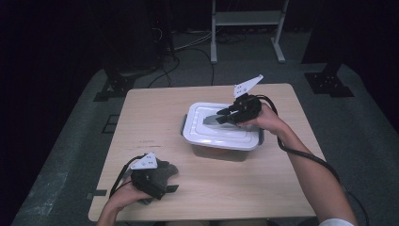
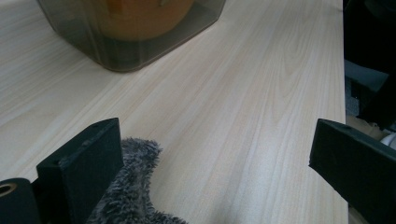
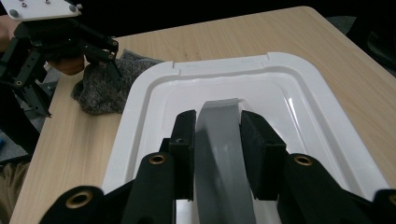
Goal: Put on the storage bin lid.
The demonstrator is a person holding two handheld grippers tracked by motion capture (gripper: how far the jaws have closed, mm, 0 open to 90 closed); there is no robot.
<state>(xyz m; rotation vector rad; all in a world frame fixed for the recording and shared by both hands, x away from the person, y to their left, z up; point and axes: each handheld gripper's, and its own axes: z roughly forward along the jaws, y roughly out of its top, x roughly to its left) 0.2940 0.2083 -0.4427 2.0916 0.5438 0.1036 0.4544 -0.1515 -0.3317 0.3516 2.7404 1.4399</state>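
A clear plastic box [image 1: 221, 151] with something orange inside [image 2: 144, 14] stands mid-table, and a white lid [image 1: 226, 136] lies on it. My right gripper [image 1: 221, 117] reaches over the lid from the right, shut on its grey strap handle [image 3: 224, 177]. In the right gripper view both jaws press the strap's sides [image 3: 218, 119]. My left gripper [image 1: 162, 186] rests at the table's front left with its jaws wide apart [image 2: 215, 158]. A grey fuzzy cloth [image 2: 130, 191] lies under and beside its left jaw, and nothing is pinched.
The wooden table [image 1: 263, 188] has bare room in front of and to the left of the box. Cables trail from both grippers. A metal stand [image 1: 247, 28] and dark floor lie beyond the far edge.
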